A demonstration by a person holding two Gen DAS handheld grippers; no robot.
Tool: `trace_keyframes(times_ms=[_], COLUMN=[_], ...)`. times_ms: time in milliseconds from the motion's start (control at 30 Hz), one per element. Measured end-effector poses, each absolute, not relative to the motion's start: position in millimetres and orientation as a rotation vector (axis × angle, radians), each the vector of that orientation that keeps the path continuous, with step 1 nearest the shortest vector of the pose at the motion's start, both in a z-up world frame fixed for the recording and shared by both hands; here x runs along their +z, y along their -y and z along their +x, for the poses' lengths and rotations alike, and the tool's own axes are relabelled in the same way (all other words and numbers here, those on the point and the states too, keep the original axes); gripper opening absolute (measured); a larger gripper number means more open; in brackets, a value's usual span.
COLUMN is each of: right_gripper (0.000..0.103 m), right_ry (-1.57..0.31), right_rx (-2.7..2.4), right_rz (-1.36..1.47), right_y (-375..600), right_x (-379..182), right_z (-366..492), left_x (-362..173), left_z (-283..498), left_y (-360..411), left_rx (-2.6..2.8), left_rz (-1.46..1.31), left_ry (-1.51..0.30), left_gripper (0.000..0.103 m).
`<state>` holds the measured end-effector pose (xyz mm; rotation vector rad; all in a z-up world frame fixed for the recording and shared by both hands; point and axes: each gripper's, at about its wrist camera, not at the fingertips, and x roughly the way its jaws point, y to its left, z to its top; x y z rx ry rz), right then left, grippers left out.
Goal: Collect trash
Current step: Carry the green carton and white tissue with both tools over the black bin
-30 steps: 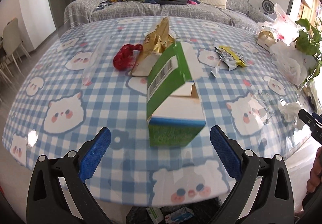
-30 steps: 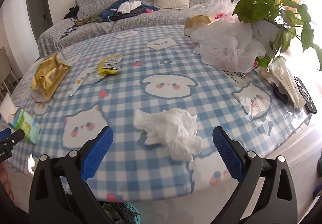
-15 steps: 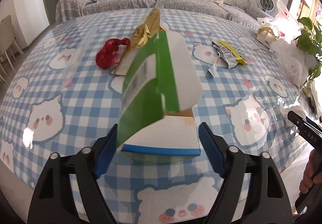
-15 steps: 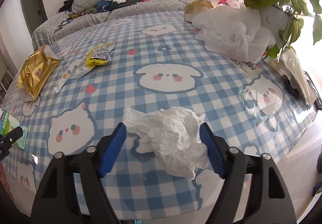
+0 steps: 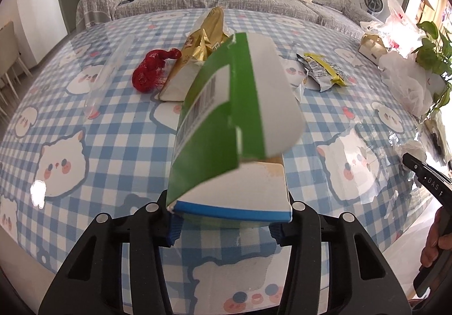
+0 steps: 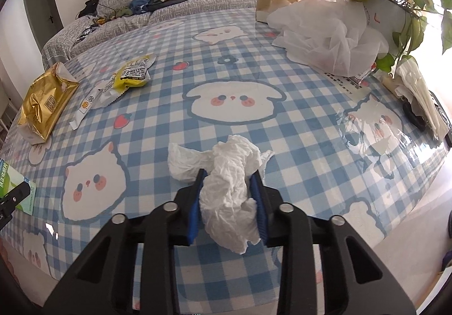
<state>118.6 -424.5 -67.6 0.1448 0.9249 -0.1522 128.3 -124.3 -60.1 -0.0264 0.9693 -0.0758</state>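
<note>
On table, green carton [image 5: 226,128] flaps open, contents unseen

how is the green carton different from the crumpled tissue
The green carton is a stiff printed box with flat faces and an open flap; the crumpled tissue is soft, plain white and shapeless. The carton looks bulkier than the tissue. Both sit between closing blue pads at the table's near edge.

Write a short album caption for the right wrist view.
Right gripper closing on a crumpled white tissue atop the checked tablecloth.
</note>
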Motion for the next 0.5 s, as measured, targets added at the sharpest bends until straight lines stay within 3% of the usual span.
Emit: trace_keyframes(times_ms=[500], right_gripper=[0.021], right_ry=[-0.904], right_rx=[-0.131], right_rz=[0.153], right_y=[421], right_x=[-60], right_z=[113], left_x=[-49], left_z=[111], left_y=[130], left_rx=[-0.081], left_rz=[-0.014], left_ry=[-0.954], left_gripper=[0.046])
